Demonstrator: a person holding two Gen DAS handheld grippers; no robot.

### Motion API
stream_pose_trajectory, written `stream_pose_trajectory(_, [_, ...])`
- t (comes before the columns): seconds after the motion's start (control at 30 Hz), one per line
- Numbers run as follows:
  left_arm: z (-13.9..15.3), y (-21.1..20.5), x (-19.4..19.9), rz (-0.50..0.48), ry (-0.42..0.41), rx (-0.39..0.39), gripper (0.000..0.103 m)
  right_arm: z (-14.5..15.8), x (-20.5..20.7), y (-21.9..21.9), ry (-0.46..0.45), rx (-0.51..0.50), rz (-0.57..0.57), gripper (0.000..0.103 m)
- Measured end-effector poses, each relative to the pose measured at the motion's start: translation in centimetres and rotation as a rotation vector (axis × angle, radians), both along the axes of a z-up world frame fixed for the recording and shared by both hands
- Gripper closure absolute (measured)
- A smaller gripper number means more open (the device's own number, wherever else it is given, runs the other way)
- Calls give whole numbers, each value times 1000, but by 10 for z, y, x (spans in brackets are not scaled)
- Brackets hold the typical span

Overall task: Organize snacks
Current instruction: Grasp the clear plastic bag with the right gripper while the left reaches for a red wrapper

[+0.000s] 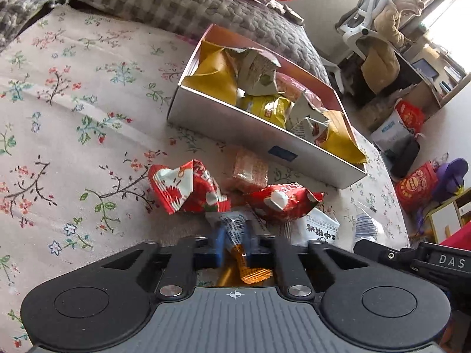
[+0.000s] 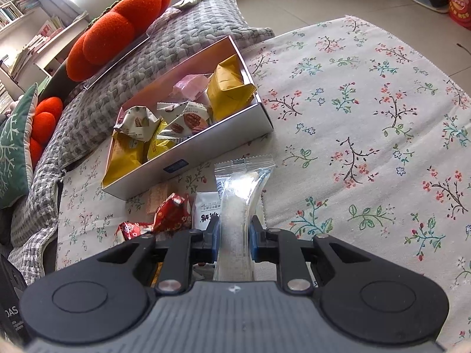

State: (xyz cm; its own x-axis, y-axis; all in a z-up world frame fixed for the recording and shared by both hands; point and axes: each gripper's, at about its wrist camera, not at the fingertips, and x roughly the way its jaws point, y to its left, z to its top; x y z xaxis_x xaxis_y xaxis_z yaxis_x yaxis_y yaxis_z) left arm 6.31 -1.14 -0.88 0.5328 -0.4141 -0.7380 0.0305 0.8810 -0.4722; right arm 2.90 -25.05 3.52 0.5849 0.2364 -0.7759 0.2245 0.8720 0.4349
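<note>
On the floral cloth stands a silver box point(image 1: 250, 135) filled with several yellow, pink and nut-printed snack packs. In front of it lie two red packets point(image 1: 185, 188) point(image 1: 282, 203), a peach wafer pack point(image 1: 250, 170) and a white packet with black lettering point(image 1: 319, 231). My left gripper point(image 1: 234, 235) is shut on an orange snack packet with a barcode point(image 1: 254, 273), low in this pile. In the right wrist view, my right gripper point(image 2: 234, 235) is shut on a long clear packet point(image 2: 243, 182) that sticks out forward, just right of the box point(image 2: 217, 144) and the red packets point(image 2: 170, 211).
A grey quilted cushion point(image 2: 182, 38) and orange cushions point(image 2: 117, 32) lie behind the box. Open floral cloth point(image 2: 368, 117) spreads to the right of it. Past the cloth's edge are floor, bags point(image 1: 415, 185) and an office chair point(image 1: 368, 11).
</note>
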Motion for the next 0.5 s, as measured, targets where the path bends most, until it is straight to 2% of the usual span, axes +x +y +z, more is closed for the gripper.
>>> stream_pose_trajectory(0.03, [2,0,-1,-3,-2,-2,103,0,0,0,-1,1,1,86])
stream_pose_trajectory(0.23, [3,-4,-2,-26,23,-27,103,2,0,0,-7,6,0,85])
stream_pose_trajectory(0.3, [1,-2,-1,-3,45,-48,93,1,0,0,-6,9,3,85])
stream_pose_trajectory(0.33, [-1,-1,0,3,57,-60,82,1,0,0,-6,10,5,85])
stream_pose_trajectory(0.37, [-2,-1,1,5,70,-69,66,1,0,1,-6,10,7,85])
stream_pose_trajectory(0.4, [-3,-2,1,6,80,-71,57,1,0,1,-7,11,8,85])
stream_pose_trajectory(0.43, [-4,-3,1,5,85,-68,44,2,0,1,-7,11,9,85])
stream_pose_trajectory(0.47, [-4,-5,2,1,76,-71,38,2,0,1,-8,11,9,85])
stream_pose_trajectory(0.5, [-4,-7,2,-1,73,-70,36,2,0,1,-8,12,9,85])
